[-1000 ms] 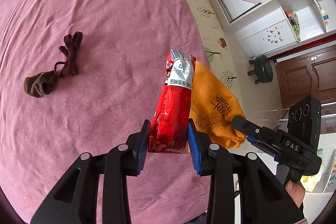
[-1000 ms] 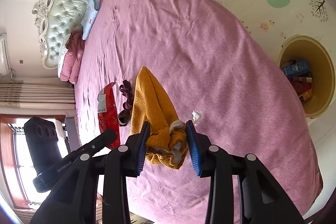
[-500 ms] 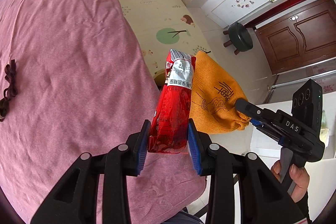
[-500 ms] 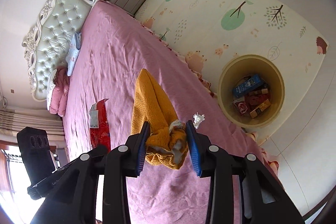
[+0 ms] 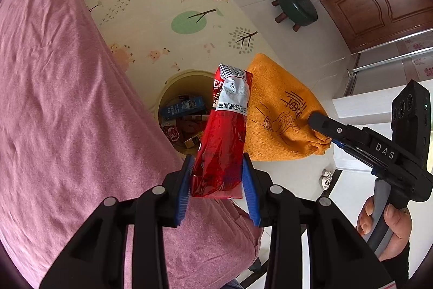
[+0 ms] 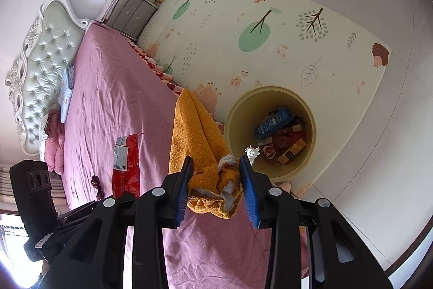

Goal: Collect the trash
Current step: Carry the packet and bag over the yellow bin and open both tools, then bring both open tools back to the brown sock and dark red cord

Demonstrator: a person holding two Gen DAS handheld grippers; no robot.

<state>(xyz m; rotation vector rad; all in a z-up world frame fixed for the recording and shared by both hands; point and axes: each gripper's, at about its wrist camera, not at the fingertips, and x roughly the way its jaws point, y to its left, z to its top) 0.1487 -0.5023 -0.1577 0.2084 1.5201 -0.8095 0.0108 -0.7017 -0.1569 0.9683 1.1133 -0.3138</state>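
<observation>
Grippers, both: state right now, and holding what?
Left gripper: closed on the red foil snack wrapper.
Right gripper: closed on the bunched end of the orange knitted cloth bag.

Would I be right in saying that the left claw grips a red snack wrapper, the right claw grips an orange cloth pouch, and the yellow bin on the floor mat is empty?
Not quite: the yellow bin is not empty. The right wrist view shows a blue box and other packaging lying inside. The rest holds: the left claw grips the red snack wrapper, and the right claw grips the orange cloth pouch.
</observation>
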